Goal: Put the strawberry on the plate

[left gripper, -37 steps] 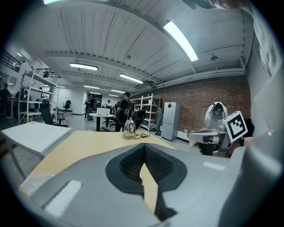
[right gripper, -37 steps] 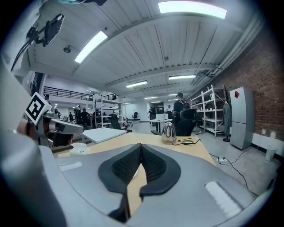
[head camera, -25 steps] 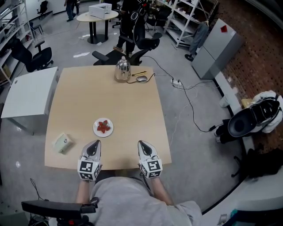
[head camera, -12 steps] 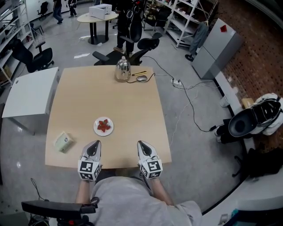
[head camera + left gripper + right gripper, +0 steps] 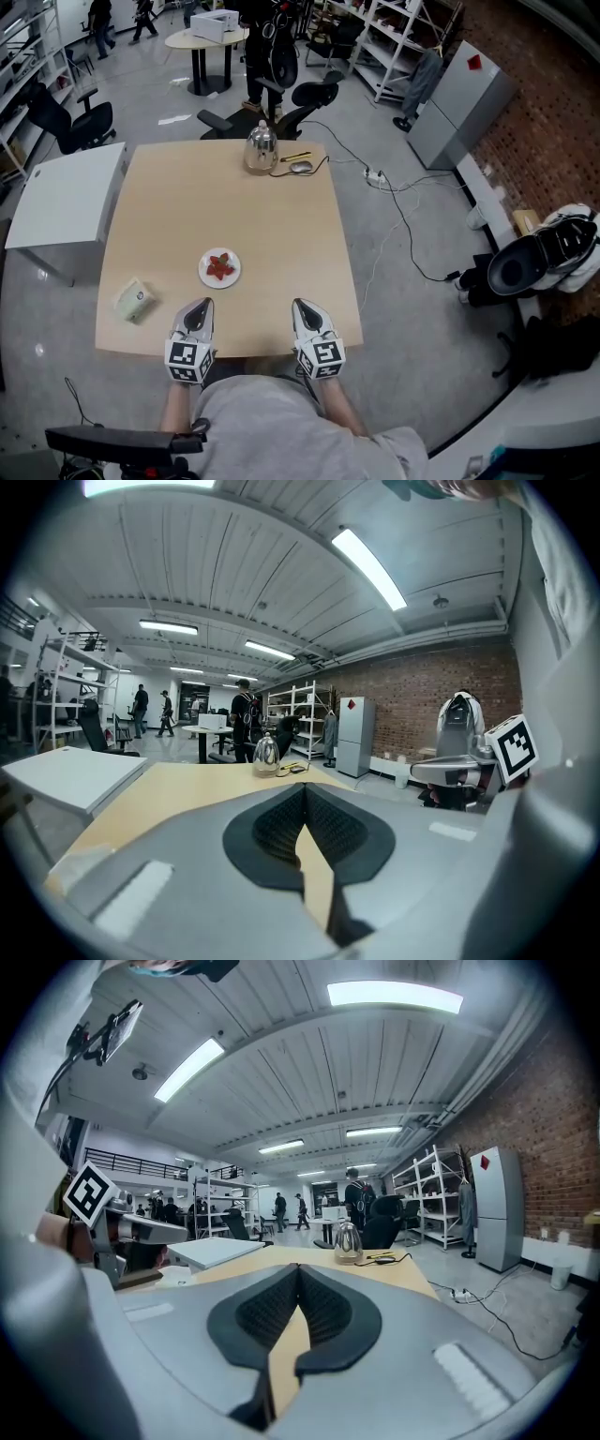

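A red strawberry [image 5: 220,267] lies on a small white plate [image 5: 207,277] on the wooden table [image 5: 272,225], left of middle. My left gripper [image 5: 198,310] rests at the table's near edge, just below the plate, with its jaws shut and nothing between them. My right gripper [image 5: 304,309] rests at the same edge further right, also shut and empty. In the left gripper view the left gripper [image 5: 303,794] has its tips together; the right gripper [image 5: 298,1271] looks the same in the right gripper view. Neither gripper view shows the plate.
A pale green box [image 5: 133,302] lies near the table's front left corner. A metal kettle [image 5: 260,148], a mouse [image 5: 300,167] and a cable sit at the far edge. A white side table [image 5: 66,202] stands to the left, and office chairs [image 5: 281,103] beyond.
Both grippers and the strawberry stay where they were. Only people in the background have walked leftward.
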Action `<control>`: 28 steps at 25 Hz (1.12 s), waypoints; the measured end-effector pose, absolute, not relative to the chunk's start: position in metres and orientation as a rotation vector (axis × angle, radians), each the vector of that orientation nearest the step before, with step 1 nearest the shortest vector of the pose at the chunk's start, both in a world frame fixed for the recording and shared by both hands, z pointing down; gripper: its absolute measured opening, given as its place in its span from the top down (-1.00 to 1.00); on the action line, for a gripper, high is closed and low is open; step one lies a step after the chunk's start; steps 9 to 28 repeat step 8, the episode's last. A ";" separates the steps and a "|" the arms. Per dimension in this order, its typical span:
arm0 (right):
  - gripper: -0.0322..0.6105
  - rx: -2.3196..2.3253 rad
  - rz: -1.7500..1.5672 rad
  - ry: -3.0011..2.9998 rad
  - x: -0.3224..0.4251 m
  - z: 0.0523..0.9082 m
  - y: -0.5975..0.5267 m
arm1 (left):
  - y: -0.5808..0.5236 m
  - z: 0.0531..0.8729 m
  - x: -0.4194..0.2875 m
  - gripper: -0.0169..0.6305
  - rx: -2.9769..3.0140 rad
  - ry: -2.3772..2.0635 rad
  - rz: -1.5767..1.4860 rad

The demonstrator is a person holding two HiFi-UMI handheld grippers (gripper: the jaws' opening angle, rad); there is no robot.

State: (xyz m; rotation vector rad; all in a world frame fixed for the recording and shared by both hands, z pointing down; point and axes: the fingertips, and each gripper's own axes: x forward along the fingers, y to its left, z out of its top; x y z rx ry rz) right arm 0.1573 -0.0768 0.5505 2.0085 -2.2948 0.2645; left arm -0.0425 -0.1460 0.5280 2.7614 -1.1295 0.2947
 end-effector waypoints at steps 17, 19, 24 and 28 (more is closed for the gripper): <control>0.88 2.008 0.260 -2.298 0.158 0.554 -0.079 | -0.147 0.530 -0.040 0.89 2.763 -1.133 0.294; 0.88 2.008 0.260 -2.298 0.158 0.554 -0.079 | -0.147 0.530 -0.040 0.89 2.763 -1.133 0.294; 0.88 2.008 0.260 -2.298 0.158 0.554 -0.079 | -0.147 0.530 -0.040 0.89 2.763 -1.133 0.294; 0.88 2.008 0.260 -2.298 0.158 0.554 -0.079 | -0.147 0.530 -0.040 0.89 2.763 -1.133 0.294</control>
